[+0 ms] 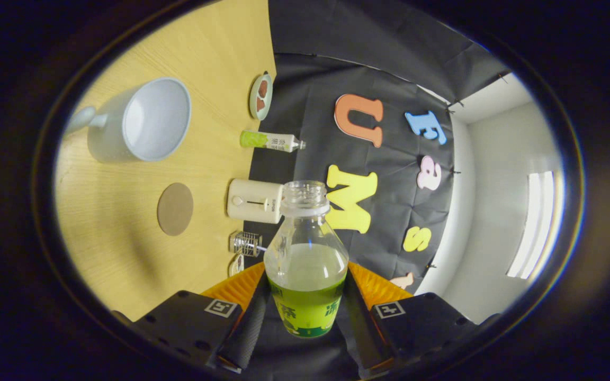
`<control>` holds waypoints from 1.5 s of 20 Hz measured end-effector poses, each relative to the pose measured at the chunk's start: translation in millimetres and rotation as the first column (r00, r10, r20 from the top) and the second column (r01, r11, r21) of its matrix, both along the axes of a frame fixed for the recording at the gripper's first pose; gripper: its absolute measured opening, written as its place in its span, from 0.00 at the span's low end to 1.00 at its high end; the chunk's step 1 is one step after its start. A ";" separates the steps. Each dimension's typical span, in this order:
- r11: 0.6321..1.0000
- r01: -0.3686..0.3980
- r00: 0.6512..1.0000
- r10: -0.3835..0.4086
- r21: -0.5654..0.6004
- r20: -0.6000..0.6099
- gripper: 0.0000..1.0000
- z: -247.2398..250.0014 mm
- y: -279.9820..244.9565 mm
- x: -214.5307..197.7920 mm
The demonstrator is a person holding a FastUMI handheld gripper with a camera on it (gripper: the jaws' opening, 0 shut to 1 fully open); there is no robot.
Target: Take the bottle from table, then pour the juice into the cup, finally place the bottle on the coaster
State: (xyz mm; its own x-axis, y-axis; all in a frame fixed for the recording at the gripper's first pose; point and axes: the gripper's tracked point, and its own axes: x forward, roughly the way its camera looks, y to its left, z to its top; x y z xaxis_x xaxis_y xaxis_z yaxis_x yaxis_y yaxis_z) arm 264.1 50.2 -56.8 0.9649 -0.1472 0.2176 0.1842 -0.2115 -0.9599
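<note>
Gripper (305, 309) pinching uncapped bottle (305, 264), rolled sideways; cup (146, 120) beyond coaster (175, 208). Judged step: pouring; bring bottle mouth over cup rim before tipping further.

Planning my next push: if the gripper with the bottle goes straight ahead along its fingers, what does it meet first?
Probably the black cloth wall. The gripper is shut on the bottle, whose open mouth points at it; the cup and coaster lie off to the side. Depth unclear.
</note>
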 end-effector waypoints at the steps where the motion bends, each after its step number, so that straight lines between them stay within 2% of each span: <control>1: 1.000 0.000 1.000 0.000 -0.018 0.002 0.79 -0.6 1.8 1.4; 6: 0.995 -0.009 1.000 0.011 -0.095 0.023 0.79 4.0 14.0 -2.9; 19: 0.986 -0.006 0.998 0.017 -0.168 0.063 0.79 13.3 15.7 -2.0; 30: 0.967 0.008 0.992 0.025 -0.256 0.126 0.79 43.4 27.3 -10.0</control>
